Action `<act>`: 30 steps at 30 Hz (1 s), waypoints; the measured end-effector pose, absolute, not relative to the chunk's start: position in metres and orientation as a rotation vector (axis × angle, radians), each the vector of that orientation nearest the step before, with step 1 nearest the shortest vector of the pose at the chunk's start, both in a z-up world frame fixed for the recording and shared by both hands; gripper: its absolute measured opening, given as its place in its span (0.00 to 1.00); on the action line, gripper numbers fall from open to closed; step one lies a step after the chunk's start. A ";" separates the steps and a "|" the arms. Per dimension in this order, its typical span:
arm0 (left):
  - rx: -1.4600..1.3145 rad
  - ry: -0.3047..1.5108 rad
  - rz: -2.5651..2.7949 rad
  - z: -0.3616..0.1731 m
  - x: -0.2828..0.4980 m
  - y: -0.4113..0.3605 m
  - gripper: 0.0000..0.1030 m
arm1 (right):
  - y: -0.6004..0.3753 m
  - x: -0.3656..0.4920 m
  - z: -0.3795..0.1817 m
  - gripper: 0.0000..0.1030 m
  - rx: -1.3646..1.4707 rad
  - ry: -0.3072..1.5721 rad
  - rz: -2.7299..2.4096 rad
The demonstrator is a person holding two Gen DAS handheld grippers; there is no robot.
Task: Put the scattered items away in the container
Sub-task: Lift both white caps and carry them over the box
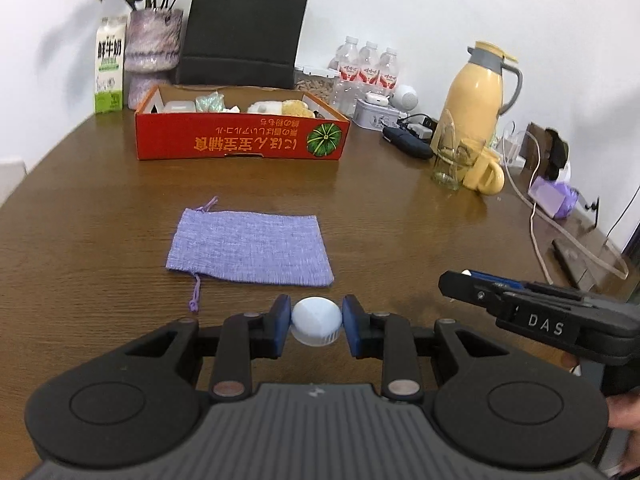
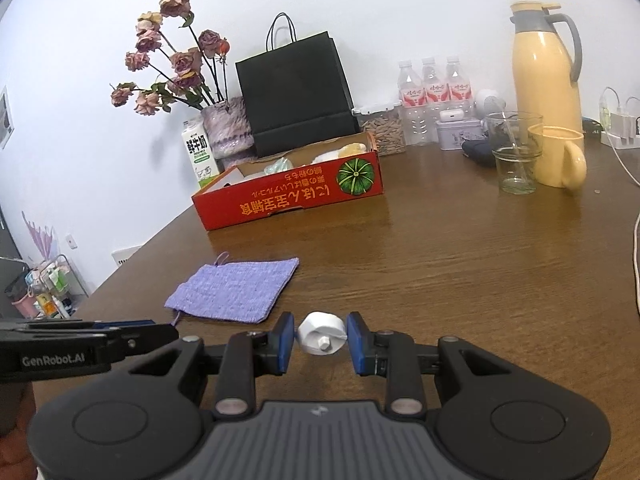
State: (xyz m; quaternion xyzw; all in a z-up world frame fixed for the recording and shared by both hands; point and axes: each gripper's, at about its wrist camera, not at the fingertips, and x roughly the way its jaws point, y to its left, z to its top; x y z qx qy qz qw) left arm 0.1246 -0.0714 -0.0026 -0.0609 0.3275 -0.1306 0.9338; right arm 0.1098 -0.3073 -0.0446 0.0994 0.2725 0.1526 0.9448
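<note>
In the left wrist view my left gripper (image 1: pixel 316 305) is shut on a pale round cap (image 1: pixel 316 324) with a ribbed rim, held just above the wooden table (image 1: pixel 400 232). A flat purple drawstring pouch (image 1: pixel 248 246) lies right ahead of it. Farther back stands the red cardboard box (image 1: pixel 240 136), which holds several items. In the right wrist view my right gripper (image 2: pixel 320 320) is shut on a small white piece with a nozzle (image 2: pixel 322 338). The pouch (image 2: pixel 236 294) lies ahead to its left, and the box (image 2: pixel 288 188) beyond that. Each gripper shows side-on in the other's view.
Behind the box stand a black paper bag (image 1: pixel 240 28), a vase of dried flowers (image 1: pixel 152 52) and a milk carton (image 1: pixel 109 68). At the right are water bottles (image 1: pixel 368 64), a yellow thermos (image 1: pixel 476 92), a glass (image 1: pixel 452 160), a yellow mug (image 1: pixel 486 172) and cables (image 1: pixel 536 236).
</note>
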 end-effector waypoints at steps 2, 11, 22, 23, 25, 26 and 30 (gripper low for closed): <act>-0.139 0.666 -0.275 0.004 0.137 -0.065 0.28 | -0.307 0.120 -0.041 0.27 0.201 0.559 0.319; -0.091 0.549 -0.305 0.068 0.247 -0.027 0.28 | -0.308 0.228 0.008 0.27 0.245 0.546 0.441; -0.129 0.715 -0.375 0.090 0.458 -0.002 0.28 | -0.260 0.465 0.069 0.27 0.178 0.649 0.525; -0.122 0.750 -0.391 0.080 0.470 -0.007 0.28 | -0.254 0.486 0.063 0.27 0.201 0.693 0.523; -0.098 0.809 -0.417 0.058 0.491 -0.024 0.28 | -0.242 0.529 0.046 0.27 0.233 0.800 0.505; -0.083 0.826 -0.430 0.048 0.496 -0.030 0.28 | -0.237 0.546 0.038 0.27 0.239 0.840 0.487; -0.037 0.889 -0.469 0.016 0.513 -0.048 0.28 | -0.216 0.575 0.011 0.28 0.146 0.909 0.437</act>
